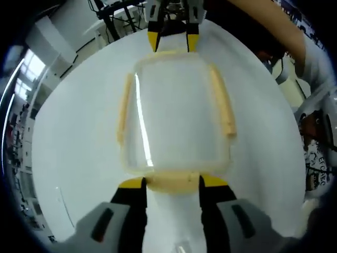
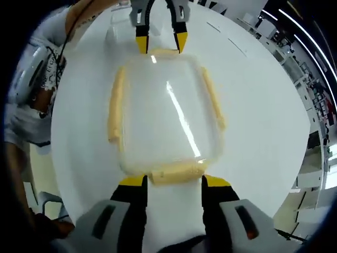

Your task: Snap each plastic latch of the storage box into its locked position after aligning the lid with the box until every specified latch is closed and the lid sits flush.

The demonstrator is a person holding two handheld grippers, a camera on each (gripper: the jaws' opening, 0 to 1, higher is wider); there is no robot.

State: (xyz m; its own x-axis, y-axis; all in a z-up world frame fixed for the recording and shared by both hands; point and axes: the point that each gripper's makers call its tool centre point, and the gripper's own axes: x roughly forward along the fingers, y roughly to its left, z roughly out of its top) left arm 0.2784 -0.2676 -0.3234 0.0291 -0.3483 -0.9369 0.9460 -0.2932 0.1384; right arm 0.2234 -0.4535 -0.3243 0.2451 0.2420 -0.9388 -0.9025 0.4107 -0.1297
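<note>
1. Left gripper view: box (image 1: 176, 113), clear glossy plastic with rounded corners, lies flat on the smooth white tabletop (image 1: 68, 158). Its lid (image 1: 174, 95) carries four pale yellow latches. The left claw (image 1: 172, 183) stands spread, its yellow tips flanking the near latch (image 1: 172, 182) without clenching it. The right claw (image 1: 172, 41) sits open at the far latch (image 1: 171, 53).

2. Right gripper view: the same box (image 2: 166, 113) lies between both claws. The right claw (image 2: 174, 182), released, brackets the near latch (image 2: 175, 172); side latches (image 2: 116, 110) are long, matte strips.
</note>
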